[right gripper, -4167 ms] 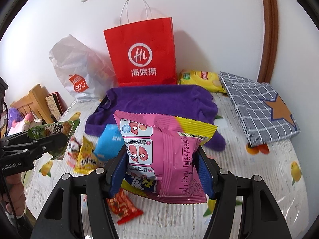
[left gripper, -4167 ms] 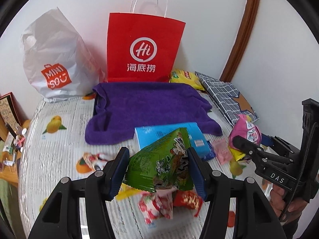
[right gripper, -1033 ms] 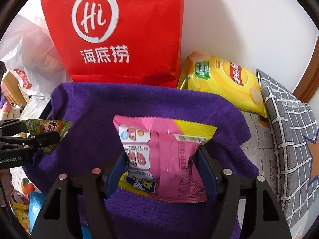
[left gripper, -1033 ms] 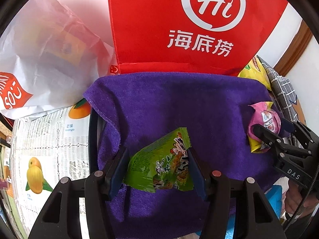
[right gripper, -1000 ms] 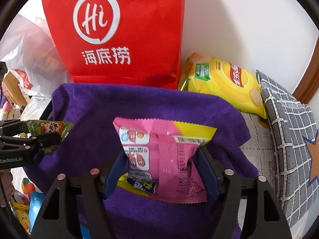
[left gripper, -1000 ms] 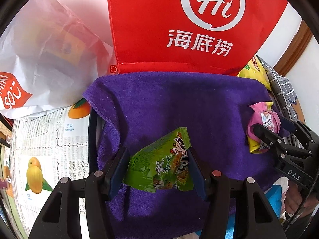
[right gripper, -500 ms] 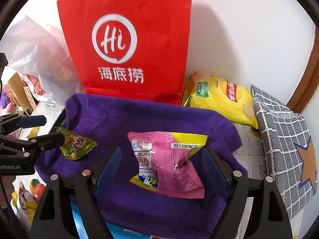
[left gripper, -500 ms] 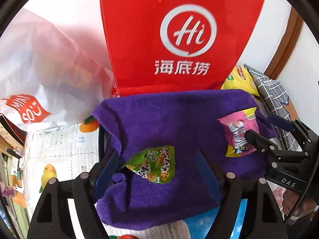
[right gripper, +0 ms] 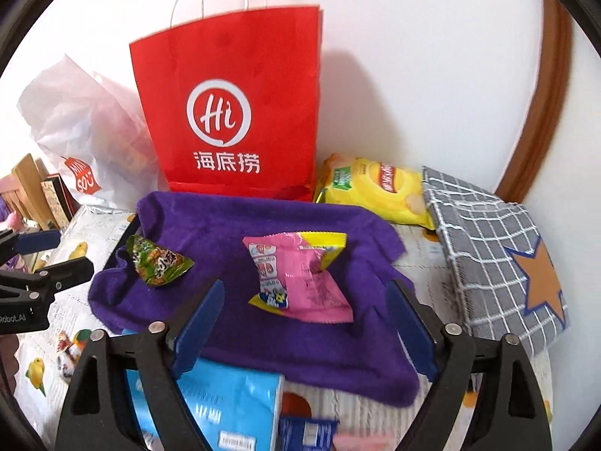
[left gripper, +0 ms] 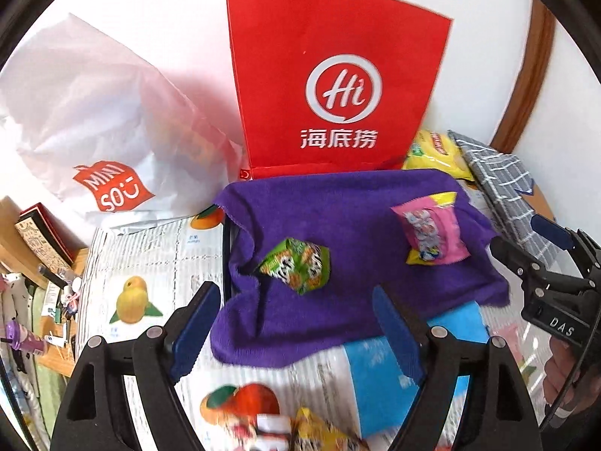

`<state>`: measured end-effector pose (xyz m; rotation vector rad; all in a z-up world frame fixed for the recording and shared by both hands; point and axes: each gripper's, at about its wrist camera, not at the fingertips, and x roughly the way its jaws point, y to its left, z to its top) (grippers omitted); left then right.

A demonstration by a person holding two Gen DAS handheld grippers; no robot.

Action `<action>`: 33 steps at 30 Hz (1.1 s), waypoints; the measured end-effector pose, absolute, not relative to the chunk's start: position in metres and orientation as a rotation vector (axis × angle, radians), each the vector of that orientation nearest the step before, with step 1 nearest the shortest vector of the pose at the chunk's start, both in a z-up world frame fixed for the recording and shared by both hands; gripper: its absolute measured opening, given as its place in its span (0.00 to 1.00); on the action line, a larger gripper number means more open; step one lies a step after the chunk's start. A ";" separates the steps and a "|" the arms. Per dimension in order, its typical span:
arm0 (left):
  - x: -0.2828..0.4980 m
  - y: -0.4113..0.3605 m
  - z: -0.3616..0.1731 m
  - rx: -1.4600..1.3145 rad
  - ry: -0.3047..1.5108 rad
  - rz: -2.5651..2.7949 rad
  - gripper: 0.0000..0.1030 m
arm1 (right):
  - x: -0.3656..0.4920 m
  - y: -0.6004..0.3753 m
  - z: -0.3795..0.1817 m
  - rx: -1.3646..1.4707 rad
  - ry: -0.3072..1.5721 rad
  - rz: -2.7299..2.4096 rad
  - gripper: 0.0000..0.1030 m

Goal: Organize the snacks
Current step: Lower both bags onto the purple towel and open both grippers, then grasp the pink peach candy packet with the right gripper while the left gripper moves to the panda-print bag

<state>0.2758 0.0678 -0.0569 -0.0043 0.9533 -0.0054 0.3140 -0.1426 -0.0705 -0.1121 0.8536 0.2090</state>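
A green snack packet (left gripper: 296, 265) lies on the left part of the purple towel (left gripper: 338, 203); it also shows in the right wrist view (right gripper: 157, 259). A pink and yellow snack packet (left gripper: 432, 231) (right gripper: 300, 278) lies on the towel's right part (right gripper: 244, 221). My left gripper (left gripper: 293, 330) is open and empty, just in front of the towel's near edge. My right gripper (right gripper: 304, 327) is open and empty, close above the towel's near edge. Each gripper shows at the side of the other's view.
A red paper bag (left gripper: 334, 90) and a white Miniso bag (left gripper: 94, 131) stand behind the towel. A yellow chip bag (right gripper: 375, 191) and a grey checked pouch (right gripper: 496, 248) lie at the right. A blue box (right gripper: 233, 406) and small snacks (left gripper: 263, 421) lie on the near tablecloth.
Both grippers have opened and let go of their packets onto the towel. Both have then drawn back toward the near side of the table.
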 end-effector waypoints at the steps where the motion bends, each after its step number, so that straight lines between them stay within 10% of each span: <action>1: 0.268 0.068 -0.054 -0.011 0.947 -0.014 0.80 | 0.306 -0.147 -0.066 -0.104 0.846 0.207 0.87; 28: 0.148 0.083 -0.088 -0.206 0.881 0.049 0.80 | 0.179 -0.248 -0.112 0.016 0.885 0.105 0.88; 33: 0.144 0.086 -0.103 -0.205 0.899 0.068 0.80 | 0.183 -0.242 -0.134 -0.038 0.913 0.103 0.71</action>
